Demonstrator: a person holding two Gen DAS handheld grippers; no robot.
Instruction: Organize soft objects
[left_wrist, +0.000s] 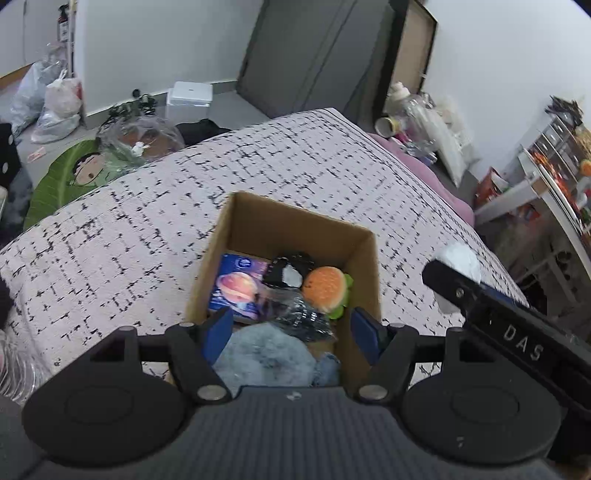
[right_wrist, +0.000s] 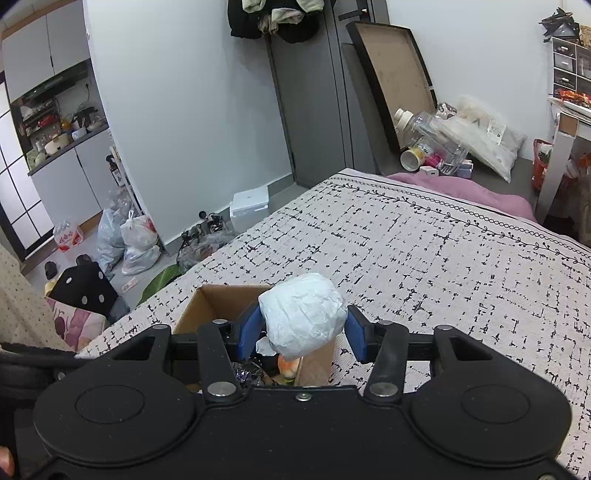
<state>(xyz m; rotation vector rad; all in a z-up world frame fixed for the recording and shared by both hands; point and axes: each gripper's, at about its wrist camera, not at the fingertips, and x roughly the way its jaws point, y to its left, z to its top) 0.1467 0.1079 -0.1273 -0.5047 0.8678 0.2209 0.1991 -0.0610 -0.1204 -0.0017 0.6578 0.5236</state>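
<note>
An open cardboard box (left_wrist: 354, 236) stands on the bed. Inside lie a plush burger (left_wrist: 327, 288), a purple packet (left_wrist: 238, 286), a black and white item (left_wrist: 290, 271), a clear wrapped dark bundle (left_wrist: 303, 314) and a grey fluffy piece (left_wrist: 266, 356). My left gripper (left_wrist: 291, 332) is open and empty just above the box's near end. My right gripper (right_wrist: 301, 330) is shut on a white crumpled soft ball (right_wrist: 301, 319), holding it over the box (right_wrist: 221, 299). From the left wrist view the right gripper's body (left_wrist: 517, 325) and the ball (left_wrist: 460, 260) are at the box's right.
The bed's pink-white patterned cover (left_wrist: 147, 229) spreads around the box. Past the bed's far edge lie plastic bags (right_wrist: 138, 240), a white carton (right_wrist: 249, 206), a green leaf mat (left_wrist: 59, 181) and bottles (right_wrist: 432, 147). A shelf unit (left_wrist: 554, 177) stands at right.
</note>
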